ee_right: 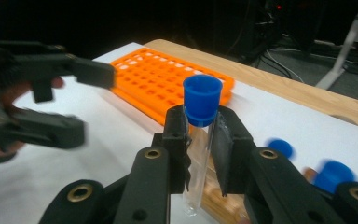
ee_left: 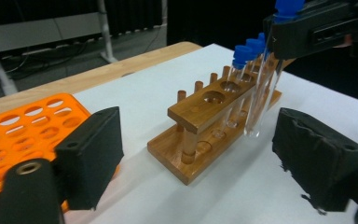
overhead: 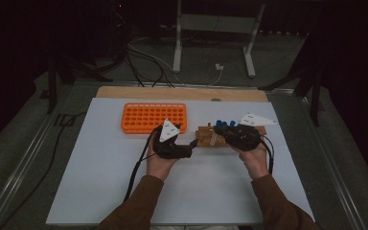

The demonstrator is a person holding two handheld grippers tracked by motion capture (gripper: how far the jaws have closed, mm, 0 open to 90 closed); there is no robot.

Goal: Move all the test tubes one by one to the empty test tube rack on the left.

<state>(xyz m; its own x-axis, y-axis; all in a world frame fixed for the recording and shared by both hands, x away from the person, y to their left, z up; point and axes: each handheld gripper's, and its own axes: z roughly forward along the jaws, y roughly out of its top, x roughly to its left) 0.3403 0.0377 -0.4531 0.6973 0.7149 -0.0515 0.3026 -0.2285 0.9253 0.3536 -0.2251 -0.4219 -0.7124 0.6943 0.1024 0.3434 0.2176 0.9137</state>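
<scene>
My right gripper (ee_right: 200,135) is shut on a clear test tube (ee_right: 198,163) with a blue cap (ee_right: 202,100), gripping it just under the cap. The tube (ee_left: 261,102) hangs upright beside the near side of a wooden tube rack (ee_left: 200,112), its bottom a little above the white sheet. Other blue-capped tubes (ee_left: 242,56) stand in the rack's far holes. My left gripper (ee_left: 200,144) is open and points at the rack's end, with nothing touching its pads. In the high view the left gripper (overhead: 191,143) and right gripper (overhead: 218,135) face each other across the rack (overhead: 206,130).
An orange many-holed rack (overhead: 146,117) lies to the back left of the wooden rack, close beside my left gripper. A white sheet (overhead: 211,187) covers the table, with a strip of bare wood (overhead: 182,93) along its far edge. Cables and a stand's legs lie on the floor beyond.
</scene>
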